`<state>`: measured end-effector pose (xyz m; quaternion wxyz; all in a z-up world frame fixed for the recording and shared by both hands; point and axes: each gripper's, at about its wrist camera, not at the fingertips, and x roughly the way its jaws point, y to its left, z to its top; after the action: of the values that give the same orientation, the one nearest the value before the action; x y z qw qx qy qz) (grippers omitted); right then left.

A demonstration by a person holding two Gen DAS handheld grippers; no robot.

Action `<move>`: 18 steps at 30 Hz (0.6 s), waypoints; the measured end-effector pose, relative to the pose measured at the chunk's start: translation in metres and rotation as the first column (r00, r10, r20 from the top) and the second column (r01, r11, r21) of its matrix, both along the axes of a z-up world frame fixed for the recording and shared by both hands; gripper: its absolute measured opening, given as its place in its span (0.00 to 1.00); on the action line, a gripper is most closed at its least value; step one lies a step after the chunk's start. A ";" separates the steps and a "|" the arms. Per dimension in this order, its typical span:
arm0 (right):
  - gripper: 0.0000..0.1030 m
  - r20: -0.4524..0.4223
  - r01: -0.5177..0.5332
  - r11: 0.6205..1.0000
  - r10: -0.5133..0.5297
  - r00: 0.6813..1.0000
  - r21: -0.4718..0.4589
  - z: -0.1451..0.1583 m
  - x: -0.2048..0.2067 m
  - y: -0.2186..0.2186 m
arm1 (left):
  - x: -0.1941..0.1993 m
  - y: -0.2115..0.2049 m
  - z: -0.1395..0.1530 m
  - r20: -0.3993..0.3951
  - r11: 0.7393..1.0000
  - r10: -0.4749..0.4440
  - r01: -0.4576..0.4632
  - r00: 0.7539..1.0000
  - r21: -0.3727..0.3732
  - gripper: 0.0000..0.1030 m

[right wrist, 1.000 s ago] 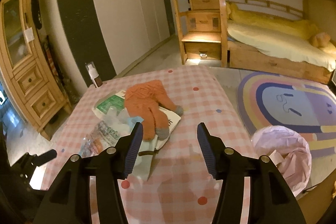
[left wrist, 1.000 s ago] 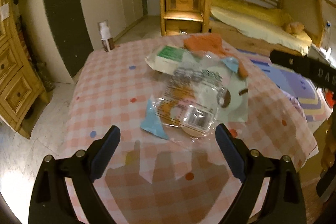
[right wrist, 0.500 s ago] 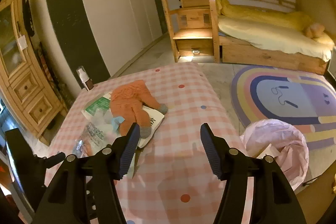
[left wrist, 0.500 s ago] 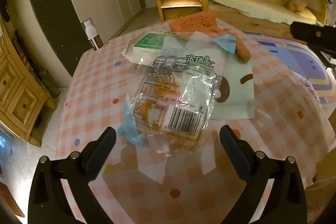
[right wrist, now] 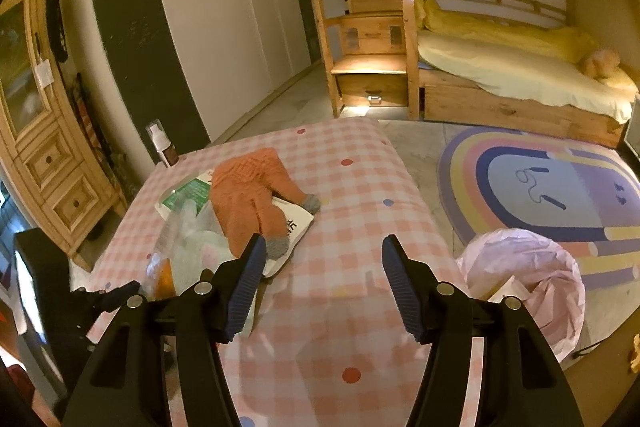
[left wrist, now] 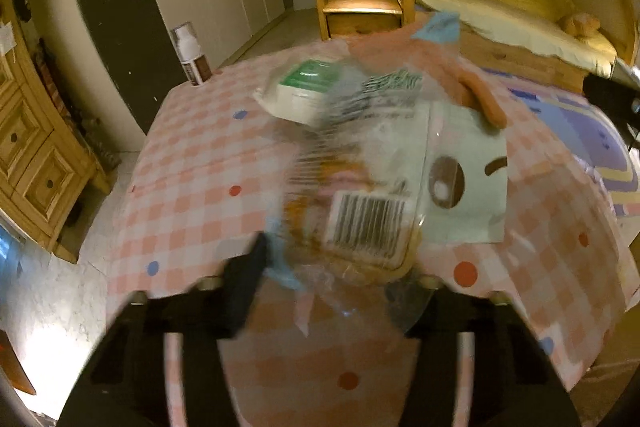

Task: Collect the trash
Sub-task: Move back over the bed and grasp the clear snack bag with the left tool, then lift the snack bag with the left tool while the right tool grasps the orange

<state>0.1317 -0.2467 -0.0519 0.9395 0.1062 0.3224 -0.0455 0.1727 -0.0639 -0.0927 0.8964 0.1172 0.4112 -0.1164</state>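
Clear crinkled plastic, a wrapper with a barcode label, lies blurred between the fingers of the left gripper, whose jaws have just been closing around its near end; whether the pads already press it I cannot tell. It sits on the pink checked worktop, overlapping a white sheet and a green-and-white packet. The right gripper hangs with jaws wide and nothing between them, near an orange glove. A pink-lined bin stands on the floor beside the worktop.
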 end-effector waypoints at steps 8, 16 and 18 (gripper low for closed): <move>0.57 -0.026 -0.111 0.993 0.111 0.993 0.027 -0.004 0.005 0.013 | -0.007 0.048 0.031 0.051 0.984 0.023 -0.014 0.998 -0.180 0.15; 0.44 -0.089 -0.174 0.984 0.176 0.980 0.028 -0.014 0.016 0.034 | -0.018 0.049 0.039 0.098 0.975 -0.051 0.071 0.994 -0.212 0.15; 0.44 -0.092 -0.179 0.984 0.180 0.979 0.023 -0.015 0.017 0.038 | -0.018 0.049 0.033 0.085 0.977 -0.075 0.090 0.994 -0.193 0.15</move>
<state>0.1491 -0.2085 -0.0666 0.9229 0.0813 0.3746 0.0369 0.1547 -0.0152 -0.0592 0.9132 0.0496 0.3575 -0.1889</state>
